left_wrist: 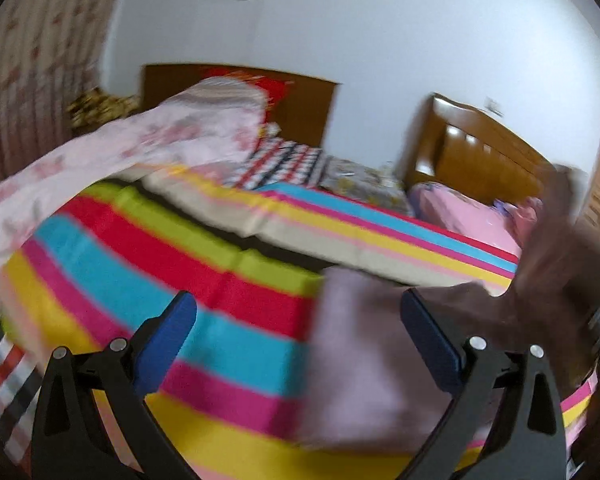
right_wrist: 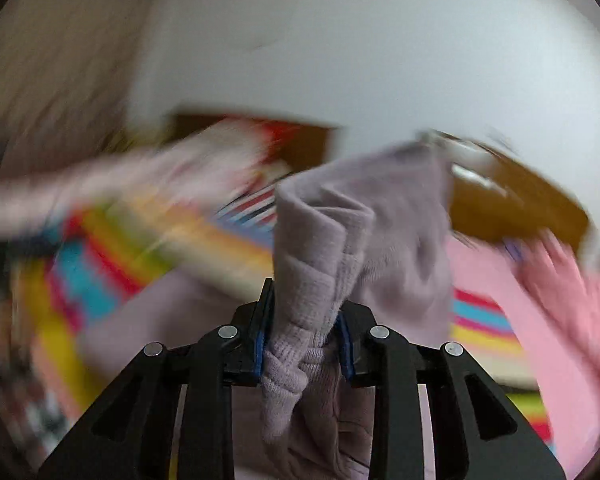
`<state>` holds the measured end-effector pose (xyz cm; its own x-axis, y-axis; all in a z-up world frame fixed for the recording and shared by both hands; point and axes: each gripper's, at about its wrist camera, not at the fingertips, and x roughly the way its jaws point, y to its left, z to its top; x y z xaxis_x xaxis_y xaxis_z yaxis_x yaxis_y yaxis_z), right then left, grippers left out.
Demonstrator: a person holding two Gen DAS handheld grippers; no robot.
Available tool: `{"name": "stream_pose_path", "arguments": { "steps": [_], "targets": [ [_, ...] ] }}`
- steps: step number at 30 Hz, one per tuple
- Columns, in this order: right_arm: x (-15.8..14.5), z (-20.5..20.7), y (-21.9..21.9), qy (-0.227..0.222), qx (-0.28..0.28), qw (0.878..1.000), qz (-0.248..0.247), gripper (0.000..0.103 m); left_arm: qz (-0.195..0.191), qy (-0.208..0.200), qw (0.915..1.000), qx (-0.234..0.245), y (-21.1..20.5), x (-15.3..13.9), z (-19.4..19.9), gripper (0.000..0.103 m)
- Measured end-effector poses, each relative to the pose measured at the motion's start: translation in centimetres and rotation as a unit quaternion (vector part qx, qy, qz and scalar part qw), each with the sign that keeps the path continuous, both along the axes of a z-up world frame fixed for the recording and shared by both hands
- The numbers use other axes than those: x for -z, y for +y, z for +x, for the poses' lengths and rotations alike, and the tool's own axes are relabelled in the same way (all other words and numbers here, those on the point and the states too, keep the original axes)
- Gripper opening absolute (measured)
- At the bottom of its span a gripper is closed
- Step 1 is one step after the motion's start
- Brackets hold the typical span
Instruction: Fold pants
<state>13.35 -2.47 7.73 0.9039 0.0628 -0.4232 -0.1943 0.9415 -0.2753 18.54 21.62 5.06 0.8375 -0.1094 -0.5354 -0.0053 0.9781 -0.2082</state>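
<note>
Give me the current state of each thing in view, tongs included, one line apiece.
Left tongs: open, nothing between the pads.
Right tongs: shut on the pants, fabric bunched between the pads.
Pants: mauve, crumpled, unfolded, lifted at the gripped end.
Striped bedspread: spread flat on the bed.
Floral quilt: heaped at the far left.

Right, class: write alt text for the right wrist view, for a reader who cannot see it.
The right gripper has its fingers shut on a bunched fold of mauve ribbed pants, which stand up in front of the camera. Behind, blurred by motion, lie a bright striped bedspread, a pink cloth and a white wall.
</note>
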Motion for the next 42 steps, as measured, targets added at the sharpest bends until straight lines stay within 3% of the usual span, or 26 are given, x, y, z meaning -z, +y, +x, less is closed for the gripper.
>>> {"name": "stream_pose_path", "arguments": {
  "steps": [3, 4, 5, 6, 8, 11, 12, 14, 16, 17, 20, 23, 25, 29, 31, 35, 37, 39, 42],
  "targets": [
    [8.0, 1.3, 8.4, 0.093, -0.099, 0.986, -0.1, 0.029, -0.022, 0.028, 0.9993, -0.014, 3.0, 1.5, -1.3, 0.101],
    [10.9, 1.2, 10.2, 0.1, -0.103, 0.98, -0.136, 0.03, -0.037, 0.041, 0.9984, -0.008, 3.9, 2.0, -1.8, 0.101],
    [11.6, 0.5, 10.8, 0.061, -0.089, 0.981, -0.161, 0.03, -0.051, 0.049, 0.9975, 0.002, 4.4, 2.4, -2.0, 0.101],
    [12.0, 0.1, 11.1, 0.049, -0.081, 0.979, -0.178, 0.03, -0.063, 0.052, 0.9966, 0.011, 4.6, 2.6, -2.5, 0.101],
    [11.4, 0.5, 10.2, 0.054, -0.084, 0.984, -0.149, 0.03, -0.119, 0.066, 0.9894, 0.05, 5.1, 3.1, -3.1, 0.101],
    [11.0, 0.0, 9.8, 0.039, -0.075, 0.986, -0.146, 0.03, -0.219, 0.089, 0.9635, 0.125, 4.1, 3.8, -2.2, 0.101],
    [11.2, -0.1, 9.8, 0.029, -0.07, 0.985, -0.154, 0.031, -0.25, 0.1, 0.9505, 0.156, 3.3, 4.0, -1.3, 0.101],
    [12.1, -1.1, 10.9, 0.007, -0.076, 0.979, -0.191, 0.041, -0.273, 0.112, 0.9372, 0.187, 1.4, 4.2, 0.0, 0.101],
    [12.1, -3.3, 12.4, -0.023, -0.082, 0.969, -0.234, 0.054, -0.259, 0.122, 0.9389, 0.19, 0.1, 3.9, 1.0, 0.101],
    [11.8, -4.2, 12.4, -0.025, -0.1, 0.968, -0.231, 0.058, -0.247, 0.125, 0.9406, 0.196, -0.7, 3.7, 1.3, 0.101],
    [9.4, -6.8, 10.0, -0.02, -0.137, 0.977, -0.164, 0.061, -0.239, 0.141, 0.937, 0.213, -1.9, 3.7, 1.3, 0.101],
    [7.5, -7.8, 5.4, 0.0, -0.097, 0.992, -0.085, 0.063, -0.249, 0.167, 0.9304, 0.211, -2.5, 4.6, 0.5, 0.101],
    [6.9, -7.4, 1.0, 0.027, -0.039, 0.999, -0.025, 0.063, -0.261, 0.171, 0.9251, 0.216, -2.6, 5.2, -0.4, 0.1],
    [6.8, -7.0, -5.2, 0.053, 0.042, 0.996, 0.064, 0.064, -0.255, 0.183, 0.9253, 0.213, -3.9, 6.6, -1.5, 0.075],
    [6.9, -6.8, -7.7, 0.059, 0.072, 0.99, 0.107, 0.065, -0.243, 0.19, 0.9282, 0.208, -4.9, 7.0, -1.2, 0.074],
    [7.1, -6.3, -9.8, 0.055, 0.096, 0.984, 0.137, 0.065, -0.253, 0.187, 0.9309, 0.186, -5.5, 7.4, -0.7, 0.072],
    [7.6, -7.2, -10.3, 0.049, 0.099, 0.984, 0.137, 0.066, -0.24, 0.178, 0.9378, 0.177, -6.0, 7.1, -0.6, 0.06],
    [7.9, -7.9, -10.5, 0.049, 0.098, 0.984, 0.139, 0.066, -0.216, 0.17, 0.9474, 0.164, -6.8, 6.4, -0.6, 0.056],
    [8.1, -8.6, -11.5, 0.05, 0.096, 0.983, 0.148, 0.067, -0.213, 0.171, 0.9522, 0.138, -7.1, 6.5, -0.1, 0.046]
  ]
}}
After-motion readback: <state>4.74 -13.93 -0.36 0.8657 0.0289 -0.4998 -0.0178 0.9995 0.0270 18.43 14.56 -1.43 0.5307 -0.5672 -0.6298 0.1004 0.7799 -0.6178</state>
